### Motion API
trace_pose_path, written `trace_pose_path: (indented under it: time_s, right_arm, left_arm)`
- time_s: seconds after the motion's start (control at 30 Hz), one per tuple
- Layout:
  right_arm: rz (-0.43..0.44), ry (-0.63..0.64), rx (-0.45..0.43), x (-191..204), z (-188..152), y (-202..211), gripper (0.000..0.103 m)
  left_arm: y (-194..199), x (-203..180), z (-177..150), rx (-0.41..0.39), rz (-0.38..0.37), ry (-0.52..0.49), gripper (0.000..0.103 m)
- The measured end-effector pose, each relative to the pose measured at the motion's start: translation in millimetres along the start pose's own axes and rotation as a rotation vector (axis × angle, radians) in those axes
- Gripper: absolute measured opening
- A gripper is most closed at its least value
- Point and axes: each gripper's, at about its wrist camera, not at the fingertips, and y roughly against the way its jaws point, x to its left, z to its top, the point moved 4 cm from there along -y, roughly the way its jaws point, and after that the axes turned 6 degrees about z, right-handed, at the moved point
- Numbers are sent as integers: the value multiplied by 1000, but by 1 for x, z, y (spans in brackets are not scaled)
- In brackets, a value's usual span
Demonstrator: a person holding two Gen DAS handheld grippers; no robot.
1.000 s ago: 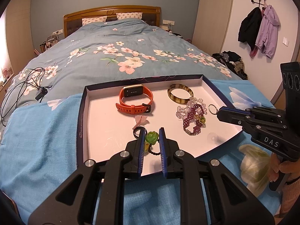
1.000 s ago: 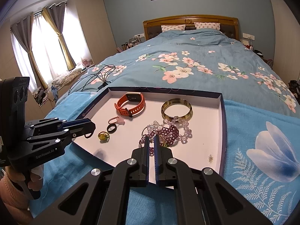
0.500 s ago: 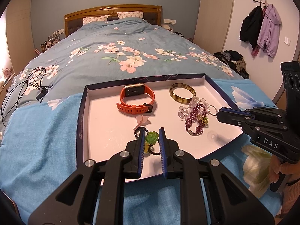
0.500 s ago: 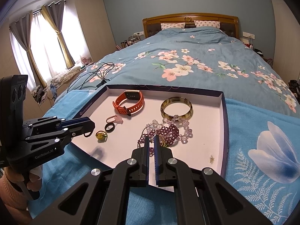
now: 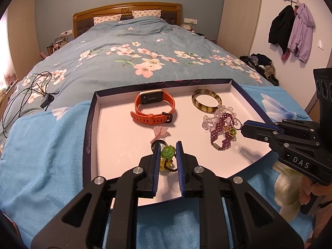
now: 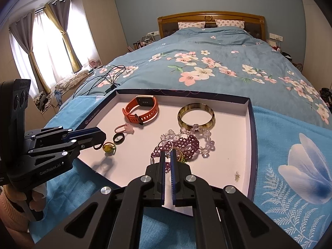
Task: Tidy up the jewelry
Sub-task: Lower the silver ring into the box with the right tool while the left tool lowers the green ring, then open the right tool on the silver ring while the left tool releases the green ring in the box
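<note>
Left gripper point(image 5: 168, 149) clamped on green charm point(image 5: 167, 151) over tray point(image 5: 91, 120). Right gripper point(image 6: 168, 155) shut on thin ring point(image 6: 165, 144) at bead pile point(image 6: 186, 143). Nothing shifted since a second ago; both grips likely settled, lifting and sorting apparently next.

In the tray point(image 5: 91, 124) on the bed point(image 5: 145, 41), the watch point(image 5: 154, 109) lies at eleven o'clock, the bangle point(image 5: 206, 102) at one, the bead bracelets point(image 5: 221, 127) at three touching it, the rings point(image 6: 119, 139) at seven, the cable point(image 5: 25, 95) outside at nine
</note>
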Motion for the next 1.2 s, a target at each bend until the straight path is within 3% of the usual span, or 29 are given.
trace_pose_path:
  time_s: [1.2]
  right_arm:
    - [-27,-25,17,-7,-3,-9,7]
  left_arm:
    - [-16,2,-5,21,27,-5,16]
